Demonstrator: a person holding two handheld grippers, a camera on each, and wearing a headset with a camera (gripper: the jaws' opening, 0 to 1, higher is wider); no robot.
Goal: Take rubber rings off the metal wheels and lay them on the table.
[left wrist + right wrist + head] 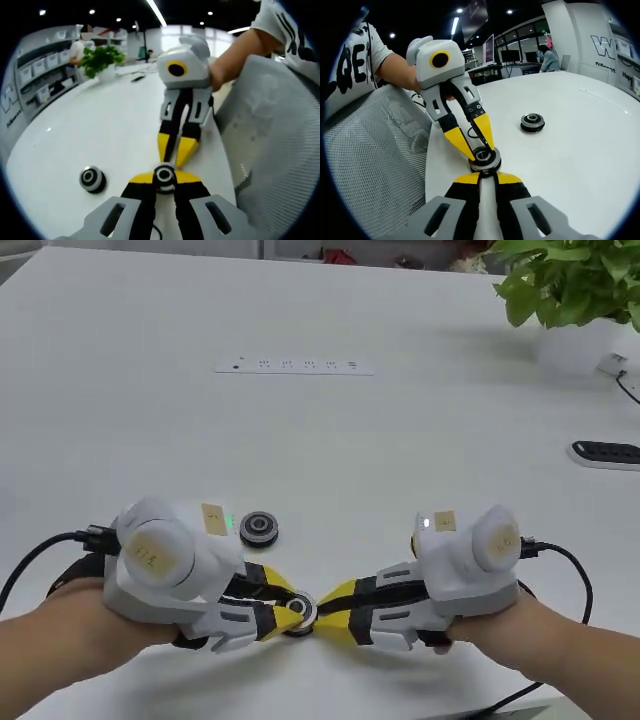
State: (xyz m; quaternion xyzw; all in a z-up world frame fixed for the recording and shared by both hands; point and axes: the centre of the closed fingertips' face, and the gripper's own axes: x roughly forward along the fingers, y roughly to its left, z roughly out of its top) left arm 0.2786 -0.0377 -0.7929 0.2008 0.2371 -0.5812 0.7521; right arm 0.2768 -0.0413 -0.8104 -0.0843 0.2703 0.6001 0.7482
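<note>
Near edge of white worktop (400, 450): both tongs meet tip to tip over one metal wheel (300, 612). Left tongs (283, 616) clamp that wheel between their yellow tips, holding it just off or on the surface, can't tell which. Right tongs (326, 616) drawn narrow, tips against the wheel's rim; whether they pinch the rubber ring is unclear. Second wheel (259, 527) lies flat on the worktop, just beyond the left tongs, ring on. Potted plant (570, 285) at the far right corner.
</note>
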